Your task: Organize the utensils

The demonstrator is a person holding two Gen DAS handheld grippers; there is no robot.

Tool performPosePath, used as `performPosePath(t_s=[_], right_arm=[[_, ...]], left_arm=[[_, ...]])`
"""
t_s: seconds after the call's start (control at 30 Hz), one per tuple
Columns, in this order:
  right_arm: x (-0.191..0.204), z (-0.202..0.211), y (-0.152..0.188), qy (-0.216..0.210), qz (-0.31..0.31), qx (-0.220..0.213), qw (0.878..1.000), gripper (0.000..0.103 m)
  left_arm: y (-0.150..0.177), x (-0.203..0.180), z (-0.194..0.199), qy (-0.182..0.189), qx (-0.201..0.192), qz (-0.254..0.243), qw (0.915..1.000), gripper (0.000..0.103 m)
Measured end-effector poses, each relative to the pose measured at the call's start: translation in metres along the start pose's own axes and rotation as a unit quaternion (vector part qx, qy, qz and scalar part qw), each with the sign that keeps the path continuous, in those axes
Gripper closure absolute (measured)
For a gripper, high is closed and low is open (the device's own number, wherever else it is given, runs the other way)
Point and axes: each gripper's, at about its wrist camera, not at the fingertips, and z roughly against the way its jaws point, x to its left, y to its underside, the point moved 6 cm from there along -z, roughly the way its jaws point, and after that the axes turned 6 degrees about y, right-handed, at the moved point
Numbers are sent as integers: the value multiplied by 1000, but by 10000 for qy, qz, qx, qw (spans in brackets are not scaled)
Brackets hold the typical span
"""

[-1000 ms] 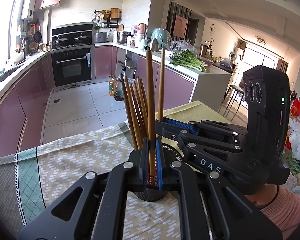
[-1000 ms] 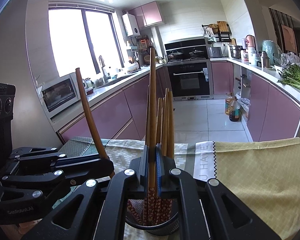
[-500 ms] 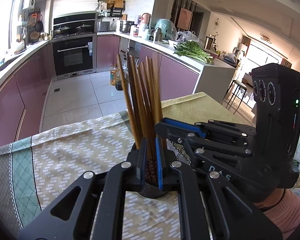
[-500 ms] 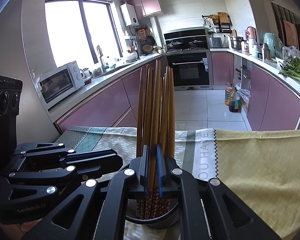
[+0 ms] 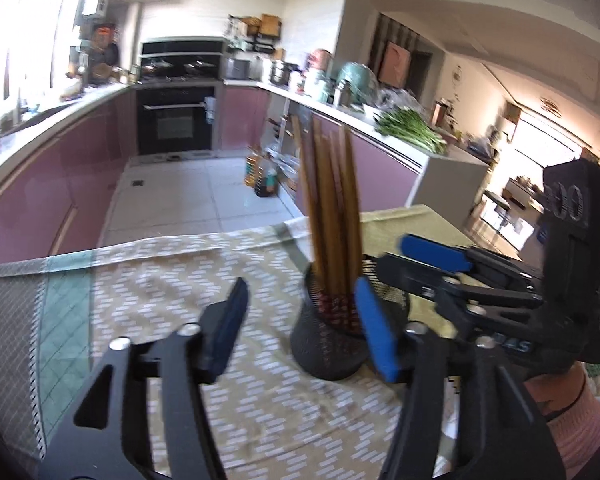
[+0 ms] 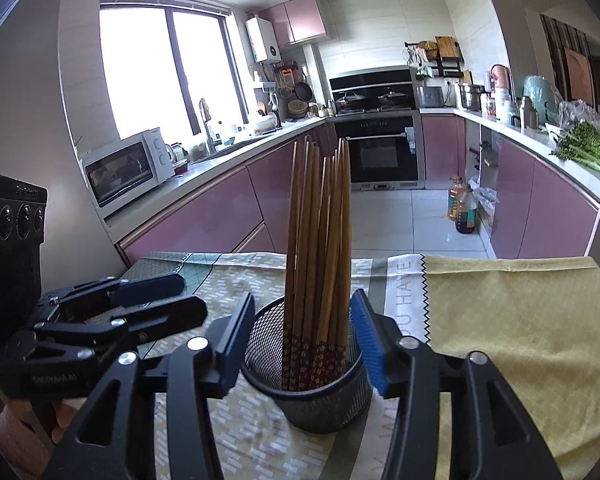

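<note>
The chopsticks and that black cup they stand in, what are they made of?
The chopsticks look like wood or bamboo: plain matte brown, with red patterned lower ends, probably painted. The cup looks like black metal mesh, since you see through its tiny holes, with a solid rim.

"OU HAVE" on the tablecloth (image 6: 405,292), "DAS" on the right gripper (image 5: 404,268)

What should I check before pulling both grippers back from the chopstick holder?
1. Left gripper let go: ok, jaws just opened, nothing between them.
2. Right gripper let go: ok, jaws just opened, pads clear of the chopsticks.
3. Chopsticks inside mesh holder: ok, all standing together.
4. Holder upright on the tablecloth: ok.
5. Right pads clear of holder rim: cannot tell, they flank it closely.
</note>
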Motion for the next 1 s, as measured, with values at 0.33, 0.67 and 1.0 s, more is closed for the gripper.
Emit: performPosePath(t_s=[0.33, 0.67, 1.0], right_arm=[[12, 27, 26, 380, 250, -322, 9984, 6], [22, 54, 34, 762, 320, -840, 9930, 6], [31, 77, 40, 879, 343, -1157, 9888, 6]], left_arm=[[26, 29, 52, -1122, -692, 20, 9913, 6], [37, 23, 103, -1562, -1283, -46, 9794, 6], [43, 7, 135, -1862, -1659, -212, 9682, 6]])
